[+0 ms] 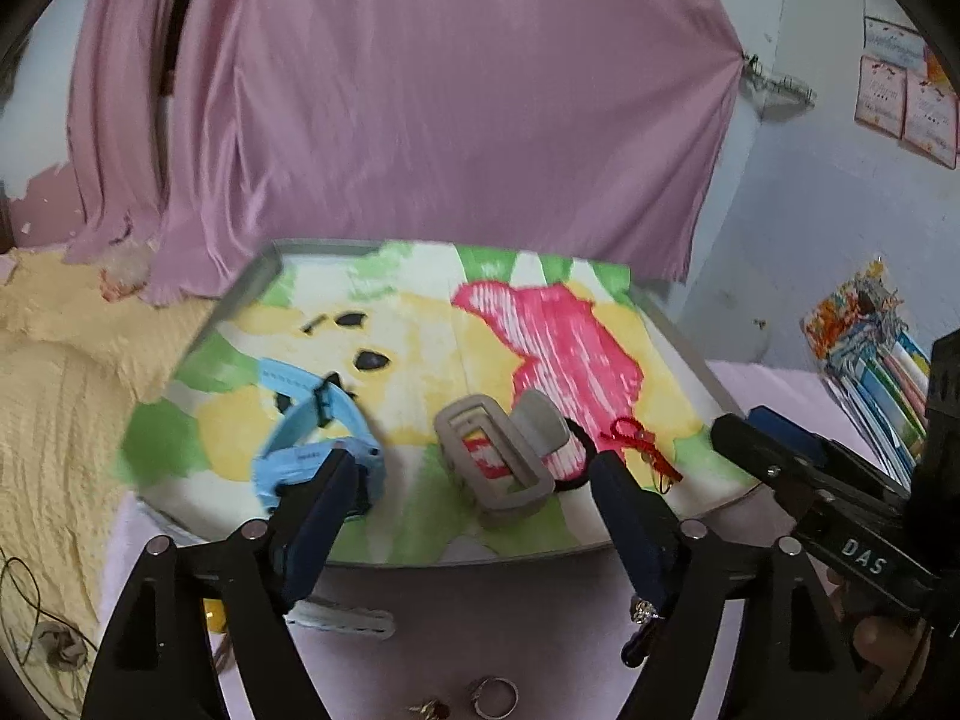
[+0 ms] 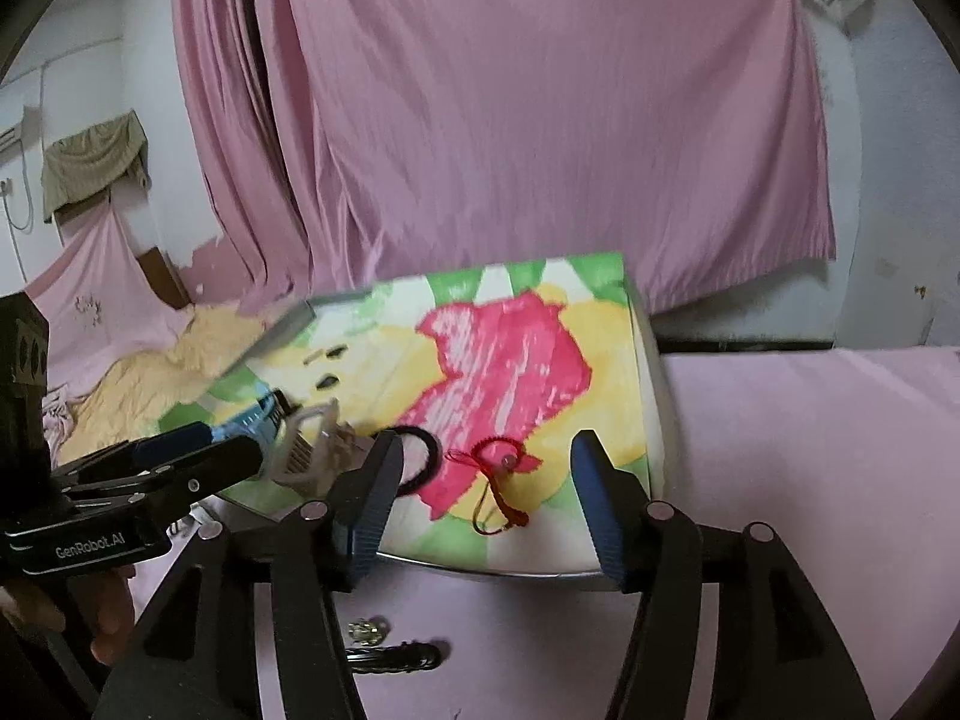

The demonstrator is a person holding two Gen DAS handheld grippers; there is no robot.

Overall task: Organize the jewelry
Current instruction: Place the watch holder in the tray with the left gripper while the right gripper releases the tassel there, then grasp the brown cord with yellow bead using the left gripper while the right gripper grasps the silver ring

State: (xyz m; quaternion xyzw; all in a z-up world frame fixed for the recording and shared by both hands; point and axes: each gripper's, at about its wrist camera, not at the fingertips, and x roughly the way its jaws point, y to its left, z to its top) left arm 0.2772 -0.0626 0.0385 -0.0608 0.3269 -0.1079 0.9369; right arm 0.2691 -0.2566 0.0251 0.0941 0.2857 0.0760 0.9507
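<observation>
Left gripper [image 1: 474, 480]: jaws spread wide, nothing between the dark blue pads [image 1: 327, 498]. Positioned at the near edge of the shallow grey-rimmed tray lined with a green, yellow and pink printed cloth [image 1: 360, 558].

Directly ahead, between the two fingers: beige rectangular plastic hair claw clip [image 1: 498, 468], lying on the tray lining. Just ahead of the left finger, partly covered by it: light blue strap watch with a dark buckle [image 1: 312, 426]. Ahead of the right finger: black elastic hair tie [image 2: 417, 459], mostly hidden behind the clip in the left wrist view; beside it, further right, red braided cord bracelet with a knot [image 1: 639, 447].

Below the left gripper, on the pink cloth surface [image 1: 480, 612] outside the tray: pale grey flat hair clip [image 1: 342, 618], silver ring with a clear stone [image 1: 645, 612] touching the right finger's underside, plain silver ring [image 1: 495, 699], small gold-coloured piece [image 1: 429, 708] at frame bottom, too small to identify.

Right gripper [image 2: 480, 492]: jaws spread wide, empty. Red bracelet [image 2: 498, 480] directly ahead between its fingers; black hair tie just ahead of its left finger. Black wavy hair clip [image 2: 396, 657] and a small sparkling stone piece [image 2: 366, 630] below its left finger on the pink cloth.
</observation>
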